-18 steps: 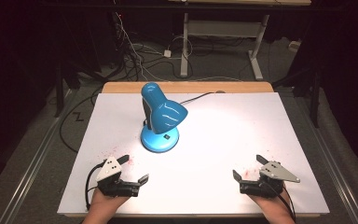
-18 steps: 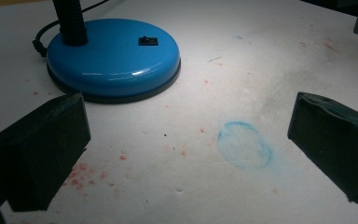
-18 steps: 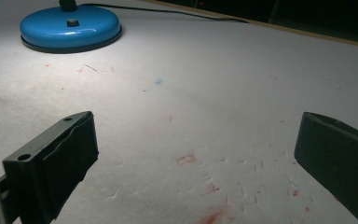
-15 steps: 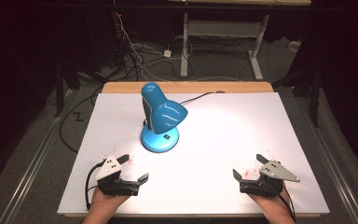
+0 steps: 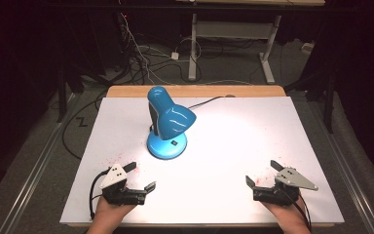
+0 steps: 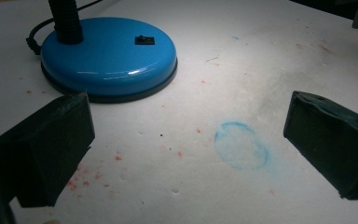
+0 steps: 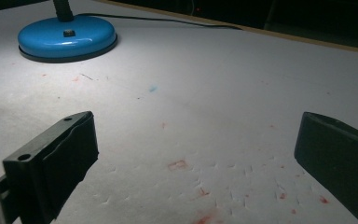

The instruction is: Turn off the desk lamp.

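One glossy blue desk lamp point(image 5: 168, 124) with a round flat base is standing lit on the far-left part of a white paper-covered surface point(image 5: 253, 131), its hood tilting toward the person and throwing a bright pool of light. One small black rocker switch point(image 6: 144, 40) is sitting on top of the base, and one black cord point(image 5: 207, 102) is trailing off the far edge.

Two hands are each holding one black two-jaw tool near the front edge. The left tool point(image 5: 137, 177) is resting just in front of the lamp with its jaws spread wide and nothing between them. The right tool point(image 5: 261, 173) is lying well apart to the right, also gaping wide and empty.

The work in hand appears to be reaching for the lamp. To do it well, the nearer left tool should probably be travelling low toward the base, aiming one jaw tip squarely at the switch and pressing straight down so the light base is not sliding.

Faint red speckles and one blue ring stain point(image 6: 240, 145) are marking the paper.
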`<state>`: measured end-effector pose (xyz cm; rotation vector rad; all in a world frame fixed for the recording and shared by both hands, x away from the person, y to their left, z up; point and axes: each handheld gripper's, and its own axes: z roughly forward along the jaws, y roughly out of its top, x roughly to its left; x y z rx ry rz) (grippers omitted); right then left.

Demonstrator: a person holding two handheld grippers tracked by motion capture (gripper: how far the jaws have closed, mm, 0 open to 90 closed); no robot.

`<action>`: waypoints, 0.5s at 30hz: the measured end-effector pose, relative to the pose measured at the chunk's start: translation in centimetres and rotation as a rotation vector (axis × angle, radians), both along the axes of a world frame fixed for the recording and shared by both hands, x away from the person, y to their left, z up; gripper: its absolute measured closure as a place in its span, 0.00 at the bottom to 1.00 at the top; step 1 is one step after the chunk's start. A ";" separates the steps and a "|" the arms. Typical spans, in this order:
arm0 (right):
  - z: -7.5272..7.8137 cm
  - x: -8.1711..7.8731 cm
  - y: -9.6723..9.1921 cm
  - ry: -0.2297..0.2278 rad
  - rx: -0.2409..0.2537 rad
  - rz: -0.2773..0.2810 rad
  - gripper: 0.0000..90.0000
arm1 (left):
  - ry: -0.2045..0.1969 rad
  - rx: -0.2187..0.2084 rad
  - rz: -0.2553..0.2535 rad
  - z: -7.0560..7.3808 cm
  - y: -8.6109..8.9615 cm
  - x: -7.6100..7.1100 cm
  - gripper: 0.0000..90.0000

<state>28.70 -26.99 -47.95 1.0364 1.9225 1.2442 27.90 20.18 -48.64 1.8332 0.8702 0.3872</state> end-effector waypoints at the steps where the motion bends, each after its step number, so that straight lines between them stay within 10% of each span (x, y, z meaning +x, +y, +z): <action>1: 0.0 0.0 0.0 -0.001 0.001 0.000 0.00 | 0.001 -0.001 0.001 0.0 0.0 0.0 0.02; 15: -0.2 0.2 -0.2 0.011 -0.006 0.003 0.00 | 0.024 0.005 -0.007 0.0 0.2 0.2 0.15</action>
